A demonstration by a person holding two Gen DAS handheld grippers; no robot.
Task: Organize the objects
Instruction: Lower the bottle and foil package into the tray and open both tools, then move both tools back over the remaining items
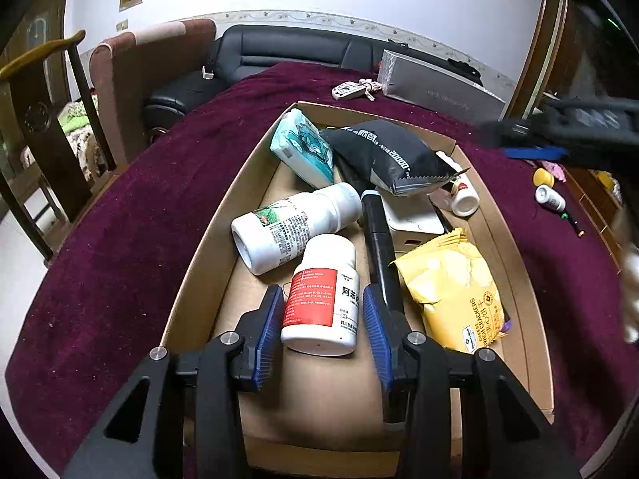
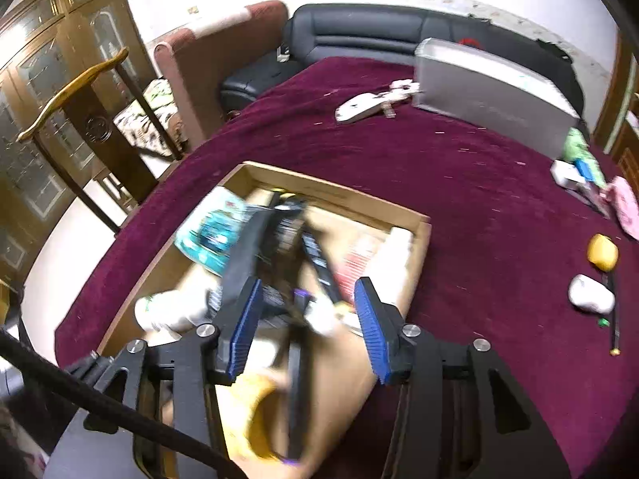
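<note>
Nearest to us in the left wrist view, the left gripper (image 1: 322, 311) has its blue pads on both sides of a white medicine bottle with a red label (image 1: 322, 299); small gaps show between pads and bottle, so we see it open around the bottle, not pressing it. Below everything lies the desk (image 1: 120, 239) with its dark red cloth, and on it sits the cardboard box (image 1: 207, 247), which carries most of the things. At the far edge of the desk we see a long silver box (image 1: 439, 84) with a white key fob (image 1: 349, 90) beside it. Inside the cardboard box, at the far end, a black pouch (image 1: 383, 151) rests against a teal tissue pack (image 1: 301, 147); on the right side lies a yellow cracker packet (image 1: 455, 291), and between it and the bottles a long black tool (image 1: 379, 247). A larger white bottle (image 1: 295, 223) lies on its side, touching the held-between bottle. The right gripper (image 2: 307, 311) hangs open over the box with nothing between its pads; this view is blurred. Outside the box, a yellow cap (image 2: 603, 253) and a small white bottle (image 2: 591, 293) lie on the cloth.
</note>
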